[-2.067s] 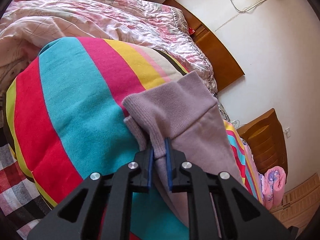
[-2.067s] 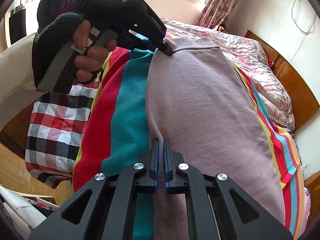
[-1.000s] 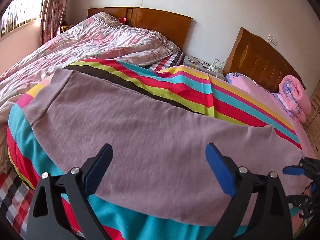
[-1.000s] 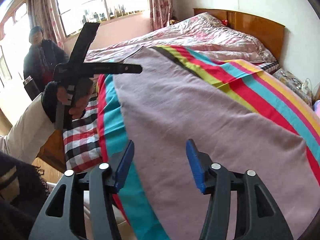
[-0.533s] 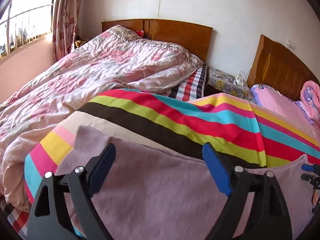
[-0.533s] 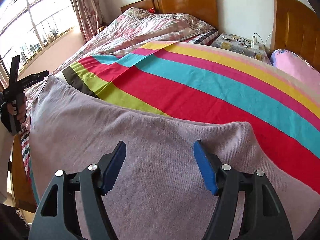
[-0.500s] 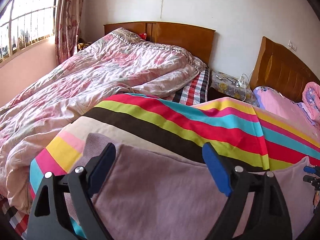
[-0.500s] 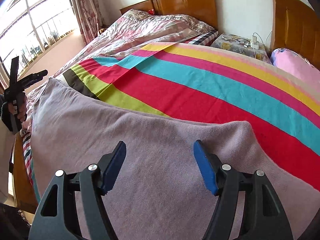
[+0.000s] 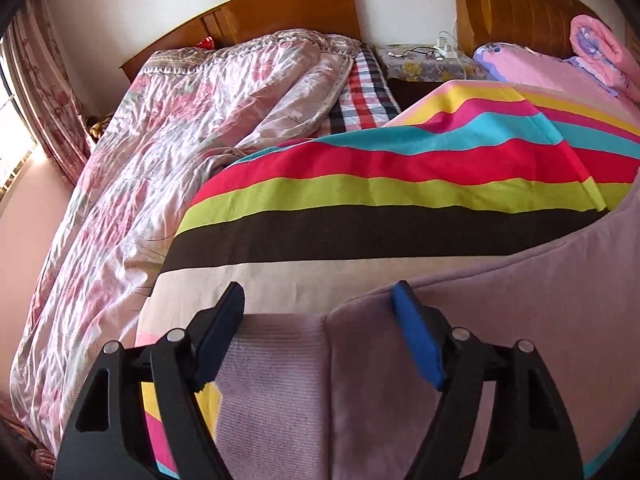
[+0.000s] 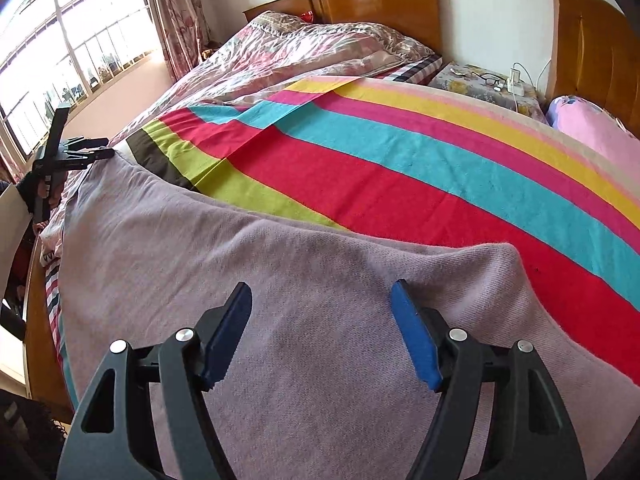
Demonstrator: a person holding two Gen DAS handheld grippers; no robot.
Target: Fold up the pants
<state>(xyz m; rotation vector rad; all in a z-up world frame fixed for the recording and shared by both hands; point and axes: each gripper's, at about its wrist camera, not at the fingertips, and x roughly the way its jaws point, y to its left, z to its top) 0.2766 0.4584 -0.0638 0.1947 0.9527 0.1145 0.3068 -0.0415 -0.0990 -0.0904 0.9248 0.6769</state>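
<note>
Bed (image 10: 38, 364) carries striped blanket (image 10: 400, 168), pants (image 10: 280, 300) atop.

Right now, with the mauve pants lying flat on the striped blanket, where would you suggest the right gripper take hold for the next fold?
I'd pinch the rounded far corner of the pants, coming from above with the open right gripper. That corner lies just ahead of its fingertips, and its edge stands out against the striped blanket, probably leaving room to slide one finger under.
</note>
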